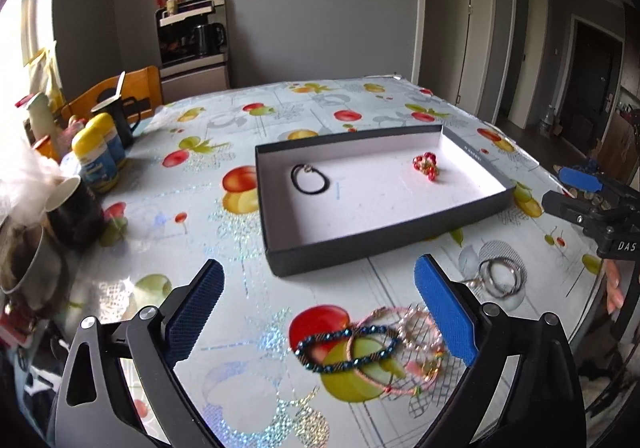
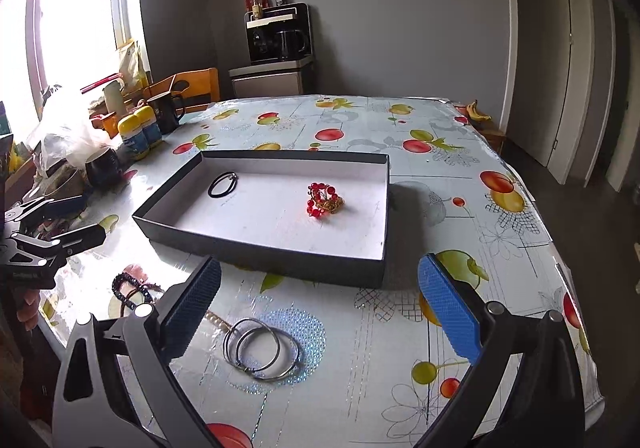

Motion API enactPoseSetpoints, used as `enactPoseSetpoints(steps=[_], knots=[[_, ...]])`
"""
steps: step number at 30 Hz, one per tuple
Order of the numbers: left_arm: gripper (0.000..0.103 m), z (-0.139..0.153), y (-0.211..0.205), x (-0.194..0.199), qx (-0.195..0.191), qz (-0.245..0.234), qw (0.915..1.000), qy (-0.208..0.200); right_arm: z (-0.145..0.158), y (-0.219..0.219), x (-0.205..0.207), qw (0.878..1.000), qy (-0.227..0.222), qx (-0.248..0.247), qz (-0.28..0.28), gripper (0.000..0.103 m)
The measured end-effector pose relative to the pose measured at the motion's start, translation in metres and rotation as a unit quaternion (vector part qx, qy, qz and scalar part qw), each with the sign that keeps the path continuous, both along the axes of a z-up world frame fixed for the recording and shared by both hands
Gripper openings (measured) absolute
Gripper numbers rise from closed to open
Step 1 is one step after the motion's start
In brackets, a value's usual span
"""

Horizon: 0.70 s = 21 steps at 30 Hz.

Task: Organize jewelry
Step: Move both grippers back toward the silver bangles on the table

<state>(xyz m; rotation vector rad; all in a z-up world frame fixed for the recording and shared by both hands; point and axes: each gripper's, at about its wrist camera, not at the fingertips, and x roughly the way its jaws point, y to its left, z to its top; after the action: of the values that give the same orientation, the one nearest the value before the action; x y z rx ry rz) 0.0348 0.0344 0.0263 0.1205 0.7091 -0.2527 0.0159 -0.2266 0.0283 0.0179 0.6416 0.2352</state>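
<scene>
Between the wide-spread, empty fingers of my left gripper (image 1: 320, 312), low in the frame, lies a tangle of bracelets (image 1: 372, 348): one of dark blue beads, the others thin pink and gold loops. Low centre in the other view, my right gripper (image 2: 320, 308) gapes just as wide over the silver rings (image 2: 262, 354), touching nothing. Beyond both, mid-frame, sits the shallow dark box (image 2: 260, 260) holding a black band (image 2: 223, 184) and red beads (image 2: 324, 200).

Blown-out window (image 2: 60, 8) glare, fisheye-warped edges
</scene>
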Motion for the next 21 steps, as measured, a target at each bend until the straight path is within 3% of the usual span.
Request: enactPoseSetpoints(steps=[3, 8, 13, 21], knots=[[0.098, -0.01, 0.007, -0.009, -0.012, -0.002, 0.9999, 0.003, -0.007, 0.005, -0.008, 1.0, -0.002, -0.022, 0.004, 0.097], [0.098, -0.015, 0.011, -0.03, -0.02, 0.001, 0.999, -0.041, -0.025, 0.008, -0.02, 0.999, 0.011, -0.045, 0.019, 0.097], [0.098, -0.029, 0.0, -0.032, -0.004, -0.019, 0.9998, -0.009, -0.047, 0.015, -0.028, 0.997, 0.036, -0.047, 0.045, 0.097], [0.098, -0.041, -0.02, -0.036, 0.015, -0.046, 0.9988, 0.003, -0.056, 0.027, -0.025, 0.994, 0.054, -0.036, 0.086, 0.097]])
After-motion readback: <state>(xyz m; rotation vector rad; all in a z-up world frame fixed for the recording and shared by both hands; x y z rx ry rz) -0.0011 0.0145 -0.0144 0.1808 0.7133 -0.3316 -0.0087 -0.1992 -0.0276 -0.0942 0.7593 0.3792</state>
